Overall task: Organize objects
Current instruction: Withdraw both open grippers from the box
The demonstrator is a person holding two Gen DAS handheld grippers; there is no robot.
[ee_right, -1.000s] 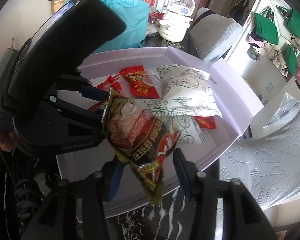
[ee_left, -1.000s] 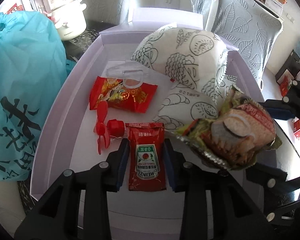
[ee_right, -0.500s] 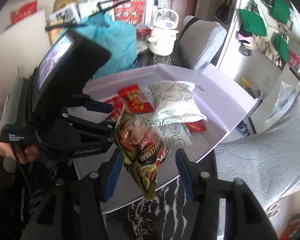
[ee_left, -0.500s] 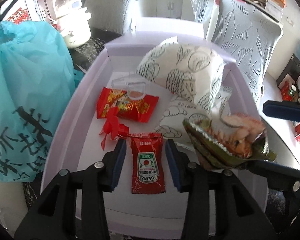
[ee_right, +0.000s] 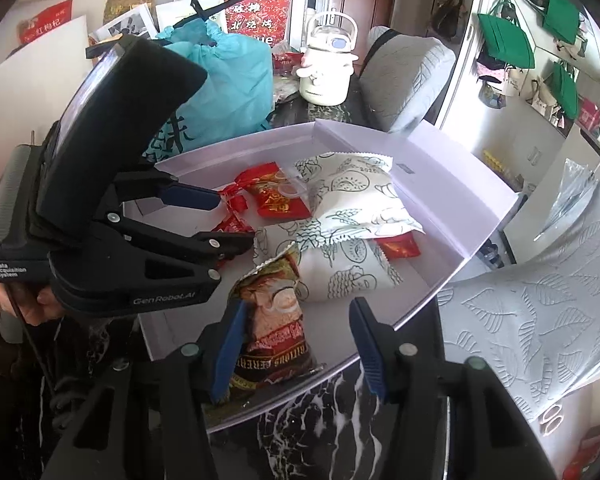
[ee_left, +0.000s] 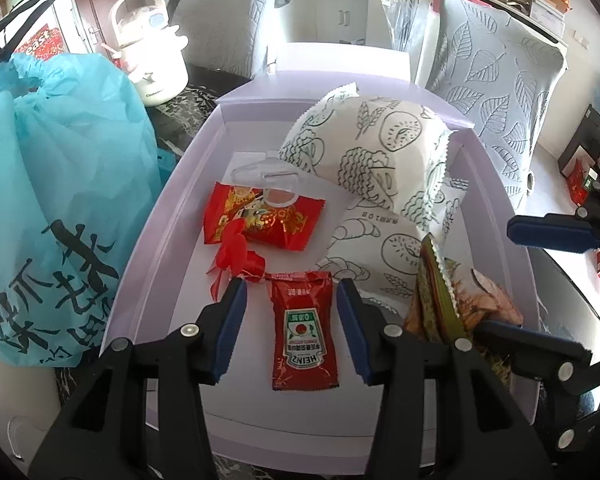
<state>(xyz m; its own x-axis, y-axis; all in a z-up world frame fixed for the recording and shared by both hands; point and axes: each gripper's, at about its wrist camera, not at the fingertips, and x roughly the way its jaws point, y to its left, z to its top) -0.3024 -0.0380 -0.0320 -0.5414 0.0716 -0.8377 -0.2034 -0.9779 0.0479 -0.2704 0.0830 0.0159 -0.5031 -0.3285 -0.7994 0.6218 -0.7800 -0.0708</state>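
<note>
Left claw (ee_left: 290,320) is opening, ketchup packet (ee_left: 303,330) flat between jaws by tray (ee_left: 148,236) front edge. Right claw (ee_right: 296,344) released, cereal bag (ee_right: 276,320) dropped at tray's near corner. Lift clear w/o snagging.

I'm seeing glossy red foil ketchup sachet (ee_left: 303,330) lying between left gripper (ee_left: 288,328) pads, matt lilac card tray (ee_left: 172,208) beneath.

The left gripper (ee_left: 290,322), jaws opening, straddles without contact the ketchup sachet (ee_left: 303,334) lying flat in the lavender tray (ee_left: 140,248), with the cereal packet (ee_left: 460,300) at 3 o'clock.
</note>
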